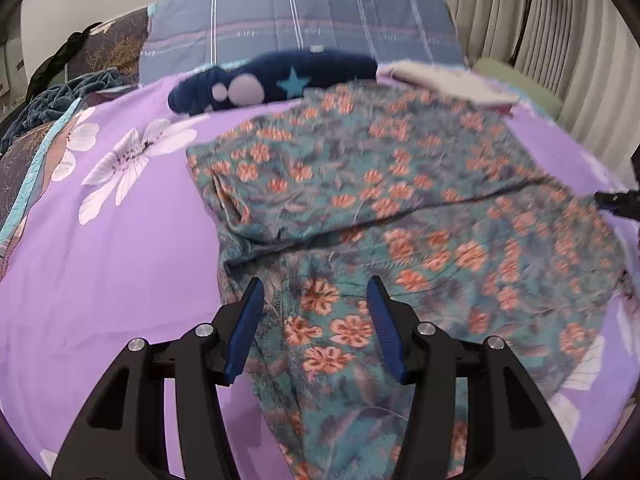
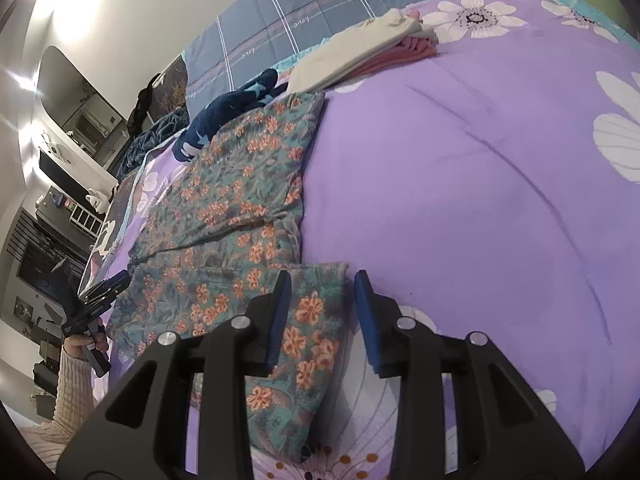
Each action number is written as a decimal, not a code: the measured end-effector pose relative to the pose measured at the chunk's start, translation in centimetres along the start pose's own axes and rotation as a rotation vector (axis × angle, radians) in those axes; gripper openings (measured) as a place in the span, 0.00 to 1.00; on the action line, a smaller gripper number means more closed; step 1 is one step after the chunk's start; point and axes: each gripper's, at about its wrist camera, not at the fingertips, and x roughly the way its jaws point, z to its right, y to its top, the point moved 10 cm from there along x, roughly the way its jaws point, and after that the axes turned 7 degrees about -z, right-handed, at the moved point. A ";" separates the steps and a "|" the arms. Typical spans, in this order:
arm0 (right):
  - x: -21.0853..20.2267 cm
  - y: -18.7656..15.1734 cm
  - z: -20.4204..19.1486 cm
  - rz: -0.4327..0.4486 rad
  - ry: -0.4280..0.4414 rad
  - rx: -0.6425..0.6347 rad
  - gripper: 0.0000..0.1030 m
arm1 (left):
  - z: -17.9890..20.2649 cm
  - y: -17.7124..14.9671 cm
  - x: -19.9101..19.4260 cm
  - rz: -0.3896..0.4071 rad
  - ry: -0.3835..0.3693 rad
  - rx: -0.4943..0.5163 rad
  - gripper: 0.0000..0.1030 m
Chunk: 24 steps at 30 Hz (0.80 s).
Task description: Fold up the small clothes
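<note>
A teal cotton garment with orange flowers (image 1: 400,200) lies flat on the purple floral bedsheet (image 1: 120,260), partly folded, one layer doubled over across its middle, a narrow end trailing forward.

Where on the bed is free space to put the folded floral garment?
Free: purple bedspread right of the floral garment, below the folded cream and pink pile; also the strip left of the garment. Crowded: far edge, with the navy star clothing.
</note>
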 end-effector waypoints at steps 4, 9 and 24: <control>1.0 -0.6 -0.5 -0.029 0.000 -0.020 0.33 | -0.2 -0.3 0.6 -0.007 -0.012 -0.013 0.51; 1.4 -0.5 -0.7 -0.024 -0.042 -0.054 0.05 | -0.1 0.1 0.1 0.018 -0.060 -0.023 0.04; -6.8 9.0 -8.5 0.306 -0.008 -0.229 0.05 | -2.7 9.7 -14.1 0.414 0.073 -0.014 0.03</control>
